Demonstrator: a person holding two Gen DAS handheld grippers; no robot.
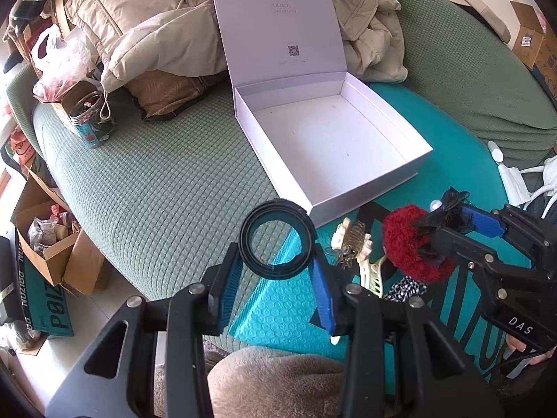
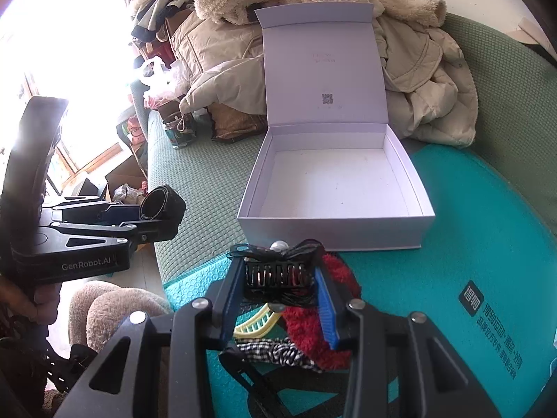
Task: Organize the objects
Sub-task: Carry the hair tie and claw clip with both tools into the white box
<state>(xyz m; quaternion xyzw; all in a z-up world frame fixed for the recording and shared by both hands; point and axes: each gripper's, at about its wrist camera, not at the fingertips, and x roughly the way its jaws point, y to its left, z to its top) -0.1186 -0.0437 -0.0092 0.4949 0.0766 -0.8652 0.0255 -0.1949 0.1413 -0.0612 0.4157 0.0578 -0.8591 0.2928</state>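
Two grippers are loaded: left gripper (image 1: 276, 271) pinches a black ring (image 1: 276, 240), right gripper (image 2: 280, 291) a black comb clip (image 2: 276, 273). Carry both over the white box (image 1: 423, 148) rim before releasing.

box lid (image 1: 275, 17) print unreadable, top cropped

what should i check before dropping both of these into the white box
1. Left gripper shut on the black ring: ok.
2. Right gripper shut on the black hair comb clip: ok.
3. White box lid open, leaning back on the coats: ok.
4. Box floor free of other items: ok.
5. Both items lifted clear of the red scrunchie and cream claw clip on the teal mailer: ok.
6. Grip firm enough for the carry: cannot tell.
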